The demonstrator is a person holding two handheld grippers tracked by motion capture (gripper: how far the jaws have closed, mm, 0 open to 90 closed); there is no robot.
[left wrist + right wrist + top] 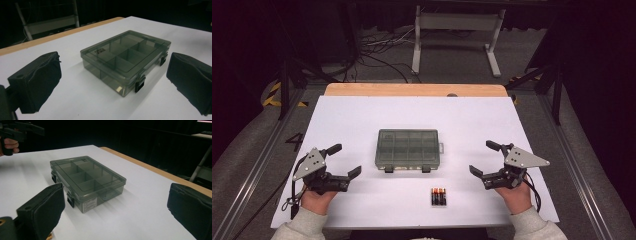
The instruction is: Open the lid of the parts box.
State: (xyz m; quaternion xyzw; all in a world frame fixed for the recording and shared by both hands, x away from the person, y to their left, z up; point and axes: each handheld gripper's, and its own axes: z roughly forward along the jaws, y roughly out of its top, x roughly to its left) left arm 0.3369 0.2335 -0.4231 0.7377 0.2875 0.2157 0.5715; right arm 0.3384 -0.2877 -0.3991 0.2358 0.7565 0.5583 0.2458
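— Item one?
— Box (408, 149): smoky plastic, lid down, both latches shut, mid-table (362, 115). Batteries (438, 196) lie near its front.
— My tools?
— Left tool (345, 160): jaws wide, empty, left of box. Right tool (482, 159): same, right of it.

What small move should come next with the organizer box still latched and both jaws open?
Probably bring the left gripper forward to the nearer black latch on the organizer box. The lid lies shut with both latches down, both grippers sit open and apart from the box, and the batteries lie loose in front, so likely nothing can go in until it opens.
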